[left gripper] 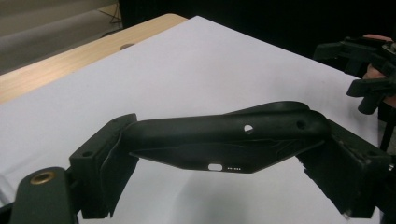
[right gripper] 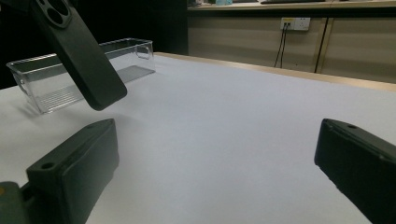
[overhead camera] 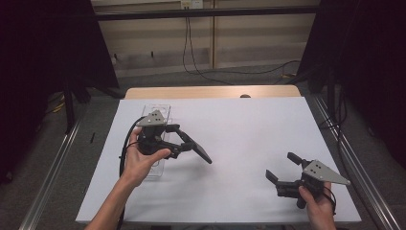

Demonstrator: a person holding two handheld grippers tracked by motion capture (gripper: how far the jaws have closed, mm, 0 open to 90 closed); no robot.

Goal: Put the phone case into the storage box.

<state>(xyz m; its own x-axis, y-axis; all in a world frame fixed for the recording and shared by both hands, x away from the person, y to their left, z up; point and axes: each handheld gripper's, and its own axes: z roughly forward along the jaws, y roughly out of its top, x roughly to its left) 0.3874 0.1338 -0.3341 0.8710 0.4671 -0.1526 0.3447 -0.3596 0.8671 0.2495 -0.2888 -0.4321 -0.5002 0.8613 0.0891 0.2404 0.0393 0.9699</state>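
one phone case clamped across left claw

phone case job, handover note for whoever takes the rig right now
Left gripper: shut on the black phone case, held in the air above the white table.
Right gripper: open, empty, low over the table's near right part.
Clear plastic bin: on the table at the left, beside the left hand.
Done: case picked up.
Left: probably passing it to the right gripper or setting it down.
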